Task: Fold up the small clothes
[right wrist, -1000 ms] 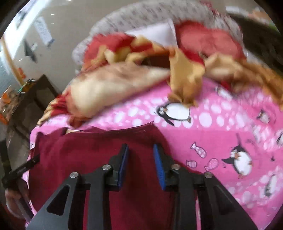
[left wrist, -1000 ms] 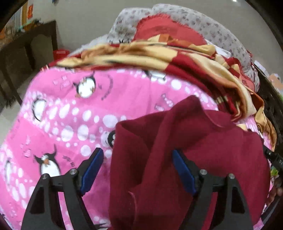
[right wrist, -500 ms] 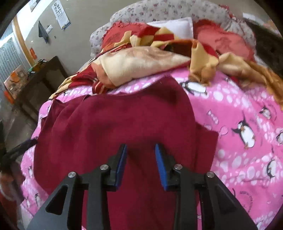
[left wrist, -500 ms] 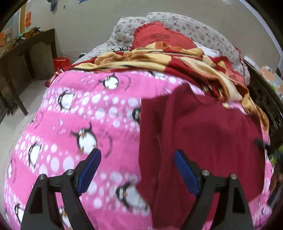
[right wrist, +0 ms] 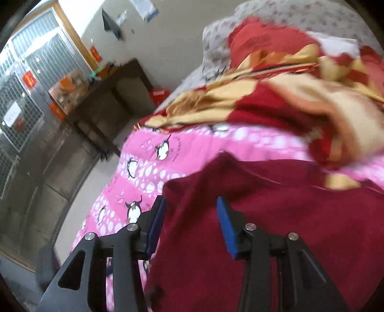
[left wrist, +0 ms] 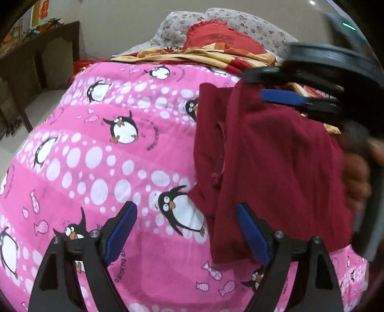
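A dark maroon garment (left wrist: 276,163) lies on the pink penguin quilt (left wrist: 96,144), with one side folded over itself. My left gripper (left wrist: 186,216) hangs open and wide above the quilt at the garment's left edge, gripping nothing. In the left wrist view my right gripper (left wrist: 256,84) shows blurred over the garment's far end, with a hand (left wrist: 355,172) behind it. In its own view the right gripper (right wrist: 192,211) hovers over the garment (right wrist: 276,228) with jaws opening. The cloth's left edge runs below the gap, and the pads are not pressing on it.
A crumpled red and yellow blanket (left wrist: 216,55) and flowered pillows (left wrist: 240,21) pile up at the head of the bed. A dark wooden table (right wrist: 100,96) stands beside the bed on the left, with barred windows (right wrist: 21,84) behind it and floor below.
The left gripper has drawn back leftwards off the maroon garment to its edge. The right gripper has swung left across the garment and spread its jaws wider. One side of the garment now lies folded over.
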Motion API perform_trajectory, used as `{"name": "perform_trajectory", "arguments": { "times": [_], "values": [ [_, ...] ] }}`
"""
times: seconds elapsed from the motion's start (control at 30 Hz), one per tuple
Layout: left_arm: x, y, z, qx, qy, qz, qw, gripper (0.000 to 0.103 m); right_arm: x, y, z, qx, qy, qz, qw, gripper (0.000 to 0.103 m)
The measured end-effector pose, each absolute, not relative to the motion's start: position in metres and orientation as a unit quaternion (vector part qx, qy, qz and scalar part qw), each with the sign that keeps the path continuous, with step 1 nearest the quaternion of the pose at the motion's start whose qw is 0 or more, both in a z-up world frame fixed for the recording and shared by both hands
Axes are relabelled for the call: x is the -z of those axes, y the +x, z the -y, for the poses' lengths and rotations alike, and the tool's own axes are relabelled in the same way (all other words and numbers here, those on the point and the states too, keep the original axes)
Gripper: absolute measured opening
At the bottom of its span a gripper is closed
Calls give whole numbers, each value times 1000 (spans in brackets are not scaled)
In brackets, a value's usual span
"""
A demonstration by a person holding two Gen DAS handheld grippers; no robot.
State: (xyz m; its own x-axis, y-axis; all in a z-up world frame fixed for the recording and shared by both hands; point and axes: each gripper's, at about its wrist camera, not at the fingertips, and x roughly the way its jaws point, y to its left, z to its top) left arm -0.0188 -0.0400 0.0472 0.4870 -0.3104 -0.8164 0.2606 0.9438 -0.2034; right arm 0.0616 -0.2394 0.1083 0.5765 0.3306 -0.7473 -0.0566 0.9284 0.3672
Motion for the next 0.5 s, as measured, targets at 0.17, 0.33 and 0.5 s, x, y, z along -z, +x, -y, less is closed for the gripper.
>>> {"name": "perform_trajectory", "arguments": {
  "times": [0.17,0.33,0.5],
  "values": [
    [-48,-17,32,181,-33,-481,857,88,-86,85,235,-83,144,-471,866,34],
    [-47,-15,23,197,-44,-482,852,88,-94,86,232,-103,160,-444,876,34],
    [-52,-24,18,225,-37,-482,846,87,-78,85,238,-113,172,-458,865,36]
  ]
}}
